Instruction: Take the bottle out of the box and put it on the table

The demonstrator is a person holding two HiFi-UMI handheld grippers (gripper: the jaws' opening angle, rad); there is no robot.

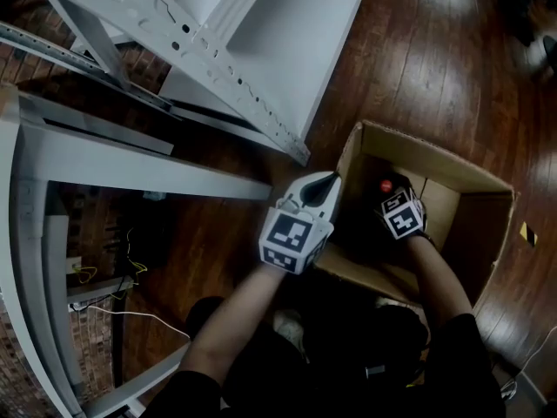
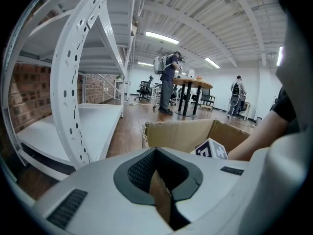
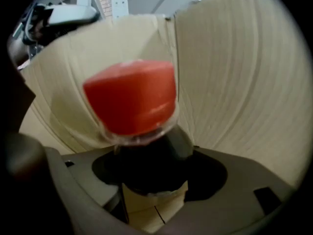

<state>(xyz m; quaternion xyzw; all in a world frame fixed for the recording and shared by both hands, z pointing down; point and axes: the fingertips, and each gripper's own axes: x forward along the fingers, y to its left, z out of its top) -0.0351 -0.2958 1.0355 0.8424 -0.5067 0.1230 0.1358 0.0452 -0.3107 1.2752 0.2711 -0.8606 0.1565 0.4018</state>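
Head view, steeply down: open cardboard box [image 1: 435, 159] on a dark wood floor [image 1: 418, 50], beside a white rack [image 1: 287, 33]. Left tongs [image 1: 325, 184] at the box's left wall, tips over its rim. Right tongs [image 1: 389, 192] down inside the box, tips lost in shadow. Of the bottle [image 1: 385, 185], only a red dot of cap visible, body too dark to make out.

Left gripper view: left tongs [image 2: 157, 180] closed tight on the upper edge of the box [image 2: 181, 133] wall, cardboard pinched between the pads. Beyond, the box's far walls and the right tongs' marker cube [image 2: 211, 149] poking above them. Arm [image 2: 254, 141] cut off at right.

Right gripper view: blurred. Red cap [image 3: 131, 97] large and close, still inside the box [image 3: 234, 72], cardboard walls behind. Right tongs [image 3: 151, 173] fairly wide, clamped on the bottle's dark body just under the cap. Rest of the bottle hidden below.
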